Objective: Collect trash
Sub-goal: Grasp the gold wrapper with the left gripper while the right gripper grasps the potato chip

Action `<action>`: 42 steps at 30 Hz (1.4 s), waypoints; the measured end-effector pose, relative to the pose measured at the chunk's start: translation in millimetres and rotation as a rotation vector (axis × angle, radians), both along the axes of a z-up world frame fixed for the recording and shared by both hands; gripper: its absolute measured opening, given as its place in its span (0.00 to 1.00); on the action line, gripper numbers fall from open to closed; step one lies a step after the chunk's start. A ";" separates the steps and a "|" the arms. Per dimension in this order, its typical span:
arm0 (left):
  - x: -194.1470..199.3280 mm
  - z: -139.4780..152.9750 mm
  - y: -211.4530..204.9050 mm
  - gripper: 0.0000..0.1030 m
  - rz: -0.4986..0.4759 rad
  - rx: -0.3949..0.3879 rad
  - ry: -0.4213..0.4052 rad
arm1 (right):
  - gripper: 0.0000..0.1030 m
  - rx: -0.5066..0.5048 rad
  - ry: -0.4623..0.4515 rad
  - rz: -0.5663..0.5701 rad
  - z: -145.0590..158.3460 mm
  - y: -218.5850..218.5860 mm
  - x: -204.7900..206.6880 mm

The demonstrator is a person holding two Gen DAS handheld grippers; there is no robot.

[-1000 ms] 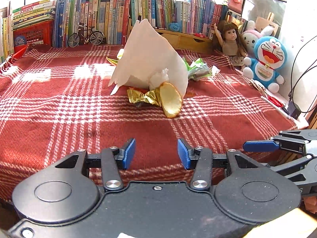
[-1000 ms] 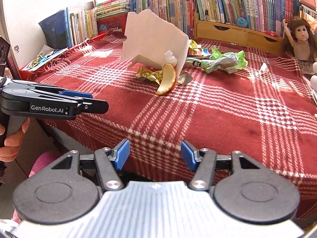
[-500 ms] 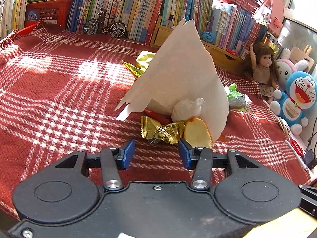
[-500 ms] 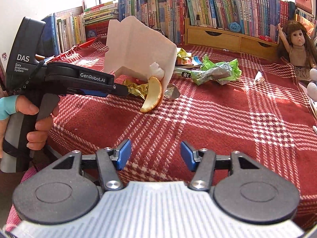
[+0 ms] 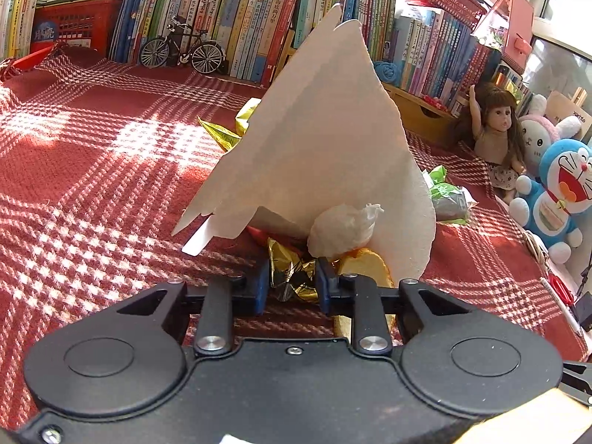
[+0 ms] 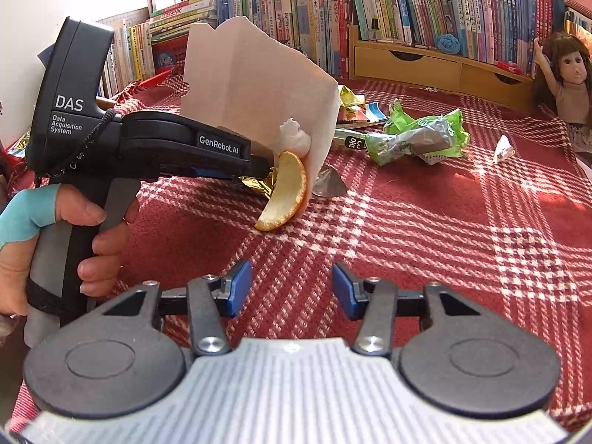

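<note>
On the red plaid cloth [image 5: 92, 192] lies a heap of trash: a crumpled gold wrapper [image 5: 288, 266], an orange peel [image 5: 364, 268], a white tissue wad [image 5: 342, 227] and a tall torn white paper [image 5: 325, 148] leaning over them. My left gripper [image 5: 290, 281] has its jaws closing, and its blue pads touch both sides of the gold wrapper. In the right wrist view the left gripper [image 6: 264, 170] reaches in from the left to the gold wrapper [image 6: 255, 185], beside the peel [image 6: 286, 192]. My right gripper [image 6: 292, 285] hovers over bare cloth, jaws closing slightly, with nothing between them.
A green and silver wrapper [image 6: 418, 137], a foil scrap [image 6: 329, 185] and a small paper scrap [image 6: 503, 148] lie further right. Books, a toy bicycle [image 5: 181, 50] and wooden drawers [image 6: 425, 64] line the back. A doll [image 5: 495, 129] and plush toys [image 5: 558, 192] sit right.
My left gripper moved forward to the trash heap and narrowed its jaws around the gold wrapper. My right gripper came a little closer and its jaws narrowed slightly.
</note>
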State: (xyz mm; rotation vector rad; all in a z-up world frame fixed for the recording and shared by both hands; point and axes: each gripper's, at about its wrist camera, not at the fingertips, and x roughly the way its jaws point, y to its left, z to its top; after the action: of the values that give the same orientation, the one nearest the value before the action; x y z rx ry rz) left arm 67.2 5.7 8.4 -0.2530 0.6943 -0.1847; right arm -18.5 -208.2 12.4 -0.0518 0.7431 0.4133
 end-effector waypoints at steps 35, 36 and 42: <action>-31.5 1.1 31.2 0.35 -0.022 0.004 -0.005 | 0.43 -0.069 0.001 0.025 -5.9 40.7 29.9; -31.2 0.4 30.2 0.17 -0.020 0.003 -0.001 | 0.43 -0.067 0.002 0.022 -5.3 38.9 28.4; -38.3 4.6 19.5 0.10 -0.036 0.027 -0.022 | 0.43 -0.056 0.003 0.007 -1.7 28.5 19.3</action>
State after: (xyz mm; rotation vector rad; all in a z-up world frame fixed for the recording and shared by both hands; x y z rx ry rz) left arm 28.9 25.3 13.0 -0.2126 0.6792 -0.2120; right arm 0.8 -179.7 10.7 -0.1062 0.7576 0.3997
